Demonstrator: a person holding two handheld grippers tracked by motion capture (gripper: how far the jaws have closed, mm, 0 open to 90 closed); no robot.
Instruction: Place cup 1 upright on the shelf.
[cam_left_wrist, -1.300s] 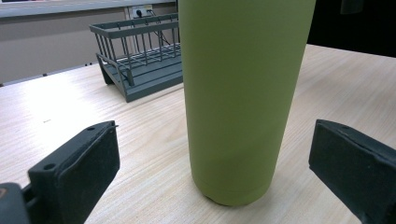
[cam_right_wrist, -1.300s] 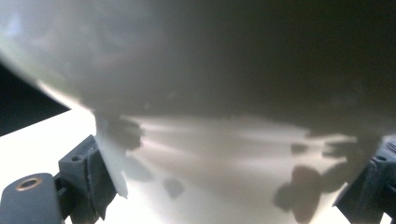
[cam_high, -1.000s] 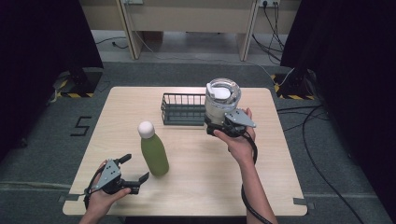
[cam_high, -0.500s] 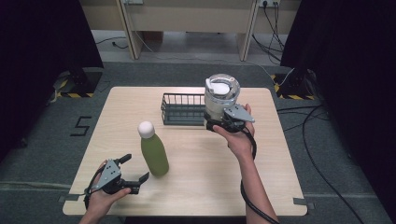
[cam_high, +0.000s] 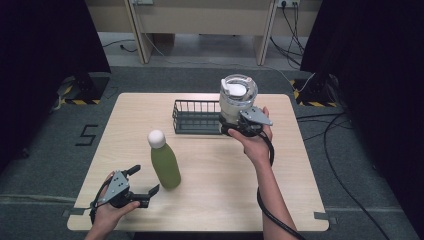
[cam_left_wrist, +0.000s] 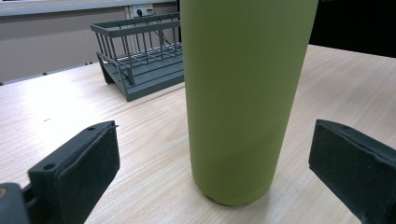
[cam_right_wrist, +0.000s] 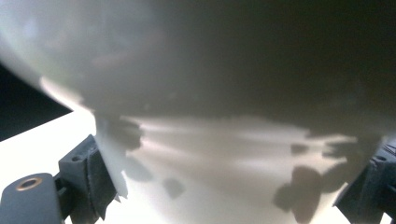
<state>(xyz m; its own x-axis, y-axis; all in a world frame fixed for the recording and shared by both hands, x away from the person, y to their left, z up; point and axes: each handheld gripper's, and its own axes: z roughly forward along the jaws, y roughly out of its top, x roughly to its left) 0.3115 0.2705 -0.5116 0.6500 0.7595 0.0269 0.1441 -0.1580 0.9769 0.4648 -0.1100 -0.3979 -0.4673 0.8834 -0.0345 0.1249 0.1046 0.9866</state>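
We are holding the clear tumbler (cam_high: 238, 98) pinched in the right gripper (cam_high: 239, 123) at the wire basket's (cam_high: 196, 116) right end, not yet inside, while the spread left gripper (cam_high: 141, 181) is waiting beside the green bottle (cam_high: 164, 163) in front of the basket.

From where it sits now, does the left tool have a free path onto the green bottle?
Probably yes. The left tool stands open beside the green bottle, whose body rises straight ahead between its jaws with bare table in between.

floor: grey carpet (cam_high: 45, 165) | sides: black curtains (cam_high: 45, 40) | table (cam_high: 210, 200): light wood
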